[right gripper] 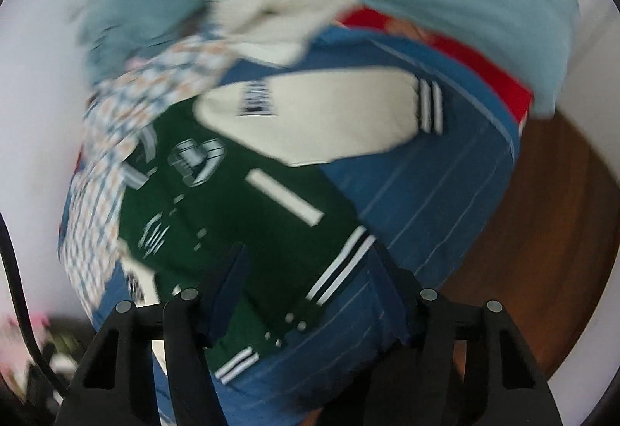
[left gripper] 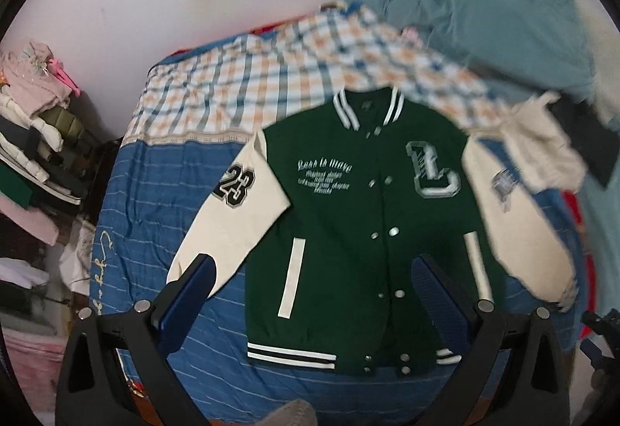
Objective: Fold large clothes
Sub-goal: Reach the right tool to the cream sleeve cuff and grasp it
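A green varsity jacket (left gripper: 348, 232) with cream sleeves lies flat, front up, on the blue striped bedspread (left gripper: 147, 201). It bears a "23" patch on one sleeve and a big "L" on the chest. My left gripper (left gripper: 314, 271) is open and empty, held above the jacket's lower half. In the blurred right wrist view the jacket (right gripper: 248, 201) lies turned at an angle, one cream sleeve (right gripper: 329, 116) spread outward. My right gripper (right gripper: 310, 263) is open and empty above the striped hem corner.
A plaid sheet (left gripper: 271, 77) and a light blue blanket (left gripper: 484, 19) are heaped at the bed's far end with other clothes. Stacked folded clothes (left gripper: 35, 155) stand at the left. Wooden floor (right gripper: 542, 232) shows beside the bed at the right.
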Demonstrator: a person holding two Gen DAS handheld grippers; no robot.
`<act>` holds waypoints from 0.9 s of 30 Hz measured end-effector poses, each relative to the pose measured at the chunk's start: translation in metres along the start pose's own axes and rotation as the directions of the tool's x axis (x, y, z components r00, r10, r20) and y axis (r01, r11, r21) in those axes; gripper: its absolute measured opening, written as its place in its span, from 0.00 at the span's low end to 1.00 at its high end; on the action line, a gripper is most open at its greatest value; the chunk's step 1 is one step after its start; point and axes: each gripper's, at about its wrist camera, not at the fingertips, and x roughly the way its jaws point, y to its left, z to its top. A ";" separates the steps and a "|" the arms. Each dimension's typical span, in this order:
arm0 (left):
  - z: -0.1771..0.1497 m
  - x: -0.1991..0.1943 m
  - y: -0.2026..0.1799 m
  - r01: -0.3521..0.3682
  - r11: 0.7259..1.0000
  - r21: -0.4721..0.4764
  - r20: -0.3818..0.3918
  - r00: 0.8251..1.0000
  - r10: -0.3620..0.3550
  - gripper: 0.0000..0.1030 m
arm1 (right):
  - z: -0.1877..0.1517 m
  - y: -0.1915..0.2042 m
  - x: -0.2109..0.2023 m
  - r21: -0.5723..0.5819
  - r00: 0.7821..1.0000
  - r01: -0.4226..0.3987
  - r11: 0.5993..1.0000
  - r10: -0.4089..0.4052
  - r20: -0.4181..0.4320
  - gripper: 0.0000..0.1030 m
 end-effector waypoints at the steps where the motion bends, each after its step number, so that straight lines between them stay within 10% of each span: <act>1: -0.001 0.010 -0.007 -0.019 1.000 0.003 -0.016 1.000 0.019 1.00 | 0.014 -0.025 0.030 0.067 1.000 -0.018 0.998 0.019 -0.022 0.64; 7: -0.010 0.117 -0.051 -0.105 0.994 0.007 -0.163 0.981 0.105 1.00 | 0.067 -0.121 0.188 0.346 0.988 -0.070 0.935 0.112 -0.103 0.64; 13: -0.023 0.196 -0.075 -0.165 0.986 0.024 -0.258 0.952 0.165 1.00 | 0.108 -0.162 0.278 0.497 0.983 -0.173 0.850 0.182 0.030 0.66; 17: -0.023 0.236 -0.082 -0.188 0.982 0.030 -0.257 0.948 0.189 1.00 | 0.136 -0.145 0.287 0.426 0.981 -0.179 0.887 0.129 0.143 0.51; 19: -0.022 0.251 -0.085 -0.195 0.980 0.038 -0.251 0.948 0.198 1.00 | 0.147 -0.132 0.285 0.388 0.981 -0.155 0.909 0.094 0.172 0.11; 27: -0.046 0.275 -0.045 -0.212 0.977 0.033 -0.249 0.945 0.213 1.00 | 0.217 -0.067 0.193 0.217 0.903 -0.168 0.961 0.062 0.426 0.07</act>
